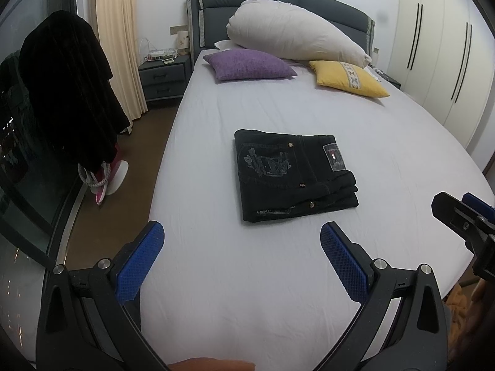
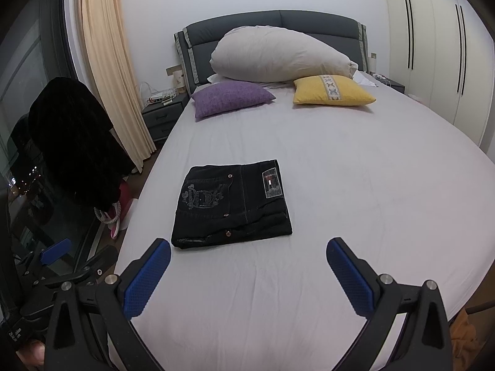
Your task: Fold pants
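Observation:
Black pants (image 1: 294, 174) lie folded into a compact rectangle on the light grey bed (image 1: 278, 278), back pocket and label up. They also show in the right wrist view (image 2: 232, 204). My left gripper (image 1: 243, 232) is open and empty, held above the bed just short of the pants' near edge. My right gripper (image 2: 249, 247) is open and empty, near the pants' front right corner. The right gripper shows at the right edge of the left wrist view (image 1: 464, 213); the left gripper shows at the lower left of the right wrist view (image 2: 62, 256).
A purple cushion (image 1: 247, 65), a yellow cushion (image 1: 348, 77) and a large beige pillow (image 1: 294, 34) lie at the headboard. A nightstand (image 1: 164, 77) and a dark garment on a rack (image 1: 68, 92) stand left of the bed. White wardrobes (image 1: 448, 46) line the right.

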`<state>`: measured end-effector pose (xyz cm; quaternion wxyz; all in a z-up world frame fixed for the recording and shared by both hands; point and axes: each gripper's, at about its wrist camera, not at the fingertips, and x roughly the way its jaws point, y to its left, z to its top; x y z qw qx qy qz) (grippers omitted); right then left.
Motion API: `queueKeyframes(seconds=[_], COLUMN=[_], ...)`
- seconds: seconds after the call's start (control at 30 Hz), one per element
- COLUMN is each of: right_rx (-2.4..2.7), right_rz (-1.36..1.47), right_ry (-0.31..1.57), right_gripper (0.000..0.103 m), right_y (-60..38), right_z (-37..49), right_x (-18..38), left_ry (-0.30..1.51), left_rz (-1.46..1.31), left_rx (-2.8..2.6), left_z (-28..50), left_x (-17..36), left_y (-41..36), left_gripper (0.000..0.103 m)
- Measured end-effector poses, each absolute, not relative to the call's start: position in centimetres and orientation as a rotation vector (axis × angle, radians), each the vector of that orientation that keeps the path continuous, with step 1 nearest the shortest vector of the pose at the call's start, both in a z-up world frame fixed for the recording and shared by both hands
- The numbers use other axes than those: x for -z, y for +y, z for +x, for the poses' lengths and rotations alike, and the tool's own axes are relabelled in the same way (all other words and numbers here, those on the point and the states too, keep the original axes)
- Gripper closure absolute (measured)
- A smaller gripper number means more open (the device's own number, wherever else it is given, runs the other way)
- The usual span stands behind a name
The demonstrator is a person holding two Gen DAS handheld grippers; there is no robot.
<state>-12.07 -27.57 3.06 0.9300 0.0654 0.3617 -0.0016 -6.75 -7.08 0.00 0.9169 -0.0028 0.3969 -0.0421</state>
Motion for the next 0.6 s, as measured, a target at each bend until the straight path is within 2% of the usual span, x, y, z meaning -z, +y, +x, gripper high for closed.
queueKeyframes(seconds=[0.6], right_rx=[0.000], right_rz=[0.137], right_ry=[0.749], right_gripper=[0.000], right_y=[-27.58], right_z=[-11.95], right_x=[-2.80], left_ry=[0.832], left_rz=[-0.010], left_rx=[0.091], left_z=[-6.96], left_x=[0.60], left_y=[-7.09], left_gripper=[0.000])
